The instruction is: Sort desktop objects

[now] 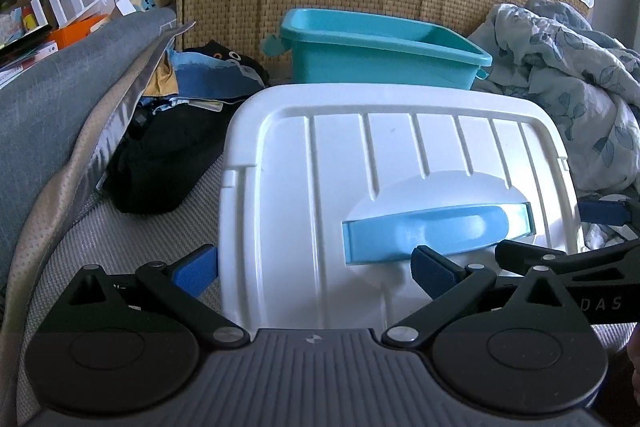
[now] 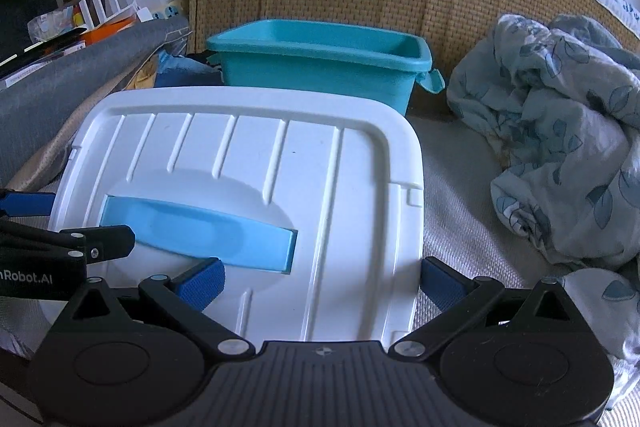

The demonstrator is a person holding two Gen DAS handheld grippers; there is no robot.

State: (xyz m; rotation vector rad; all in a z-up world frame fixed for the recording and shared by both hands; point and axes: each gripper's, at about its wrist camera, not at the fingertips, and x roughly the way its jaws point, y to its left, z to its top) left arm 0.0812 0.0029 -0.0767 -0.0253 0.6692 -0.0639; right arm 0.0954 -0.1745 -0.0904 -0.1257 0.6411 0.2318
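Straddling the white lid's [image 1: 380,163] left side, the left tool [image 1: 316,269] stood spread apart before the teal bin [image 1: 380,55]. From the right wrist, the right tool [image 2: 322,281] gaped across the lid's right side, beside a floral quilt [image 2: 560,155].

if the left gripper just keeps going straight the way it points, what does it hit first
Most likely the white lid: the left gripper is open and already straddles its near left part, one finger outside the edge, the other by the blue handle. The teal bin lies beyond. Whether the fingers would pass above the lid is unclear.
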